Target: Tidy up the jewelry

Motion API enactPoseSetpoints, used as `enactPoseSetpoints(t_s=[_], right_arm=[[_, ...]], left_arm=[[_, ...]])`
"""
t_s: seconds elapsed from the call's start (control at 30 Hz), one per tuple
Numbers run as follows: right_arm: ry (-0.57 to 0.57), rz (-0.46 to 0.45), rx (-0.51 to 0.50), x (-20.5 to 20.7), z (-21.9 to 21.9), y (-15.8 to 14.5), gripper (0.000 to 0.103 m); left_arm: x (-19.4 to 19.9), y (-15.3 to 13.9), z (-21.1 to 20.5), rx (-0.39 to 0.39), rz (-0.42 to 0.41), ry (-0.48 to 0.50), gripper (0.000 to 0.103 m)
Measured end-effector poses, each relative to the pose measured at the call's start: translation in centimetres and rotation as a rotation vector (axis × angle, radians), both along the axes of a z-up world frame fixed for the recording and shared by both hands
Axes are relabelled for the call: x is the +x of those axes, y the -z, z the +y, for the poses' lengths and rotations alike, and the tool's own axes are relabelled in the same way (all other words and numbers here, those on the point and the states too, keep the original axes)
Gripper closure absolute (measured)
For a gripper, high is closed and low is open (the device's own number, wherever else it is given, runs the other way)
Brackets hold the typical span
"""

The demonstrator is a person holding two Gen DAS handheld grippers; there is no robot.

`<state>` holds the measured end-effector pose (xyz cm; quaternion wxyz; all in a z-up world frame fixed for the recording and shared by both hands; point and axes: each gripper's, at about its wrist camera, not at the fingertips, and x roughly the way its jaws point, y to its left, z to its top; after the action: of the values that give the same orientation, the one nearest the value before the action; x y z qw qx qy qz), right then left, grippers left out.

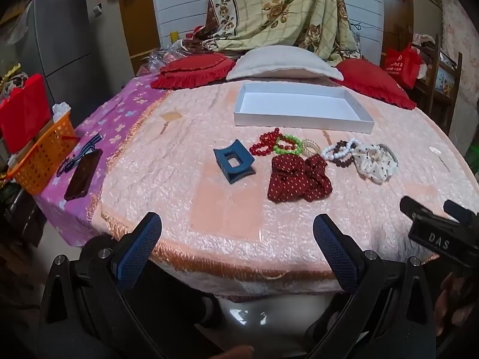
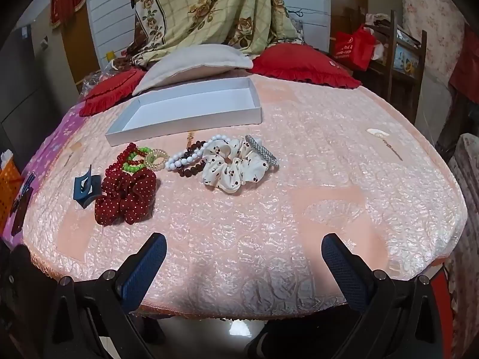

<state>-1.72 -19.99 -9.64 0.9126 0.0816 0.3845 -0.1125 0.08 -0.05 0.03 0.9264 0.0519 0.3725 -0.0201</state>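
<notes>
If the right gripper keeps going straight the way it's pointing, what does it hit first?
Probably bare pink bedspread: the open right gripper points down at it, short of the cream scrunchie. Depth is unclear.

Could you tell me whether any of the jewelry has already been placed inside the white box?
No, the white box shows only its bare white floor.

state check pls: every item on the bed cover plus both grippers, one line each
white box: open, empty
blue hair claw: on the cover, outside the box
dark red scrunchie: flat on the cover
red bead bracelet: overlapped by the green one
green bead bracelet: on the cover
white bead bracelet: against the brown beads
cream scrunchie: flat, silver band at its edge
left gripper: open, empty
right gripper: open, empty
</notes>
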Motion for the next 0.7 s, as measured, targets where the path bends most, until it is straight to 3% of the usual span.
enactPoseSetpoints(t_s=[0.2, 0.3, 0.43, 0.7], right_arm=[[0.007, 0.003, 0.004, 0.1, -0.1, -0.3, 0.0], [0.007, -0.001, 0.008, -0.2, 0.0, -0.5, 0.0], [0.004, -0.003, 0.016, -0.1, -0.1, -0.5, 0.0], [-0.007, -0.015, 0.014, -0.5, 0.3, -0.5, 0.0]], left_arm=[[-1.7, -0.2, -0.3, 0.009, -0.069, 0.001, 0.001], [-2.5, 0.0, -0.4, -0.005, -0.06, -0.005, 0.001], [-1.0, 0.3, 0.5, -0.027, 0.013, 0.012, 0.001], [-1.1, 0.3, 0.2, -0.035, 0.021, 0.028, 0.001]])
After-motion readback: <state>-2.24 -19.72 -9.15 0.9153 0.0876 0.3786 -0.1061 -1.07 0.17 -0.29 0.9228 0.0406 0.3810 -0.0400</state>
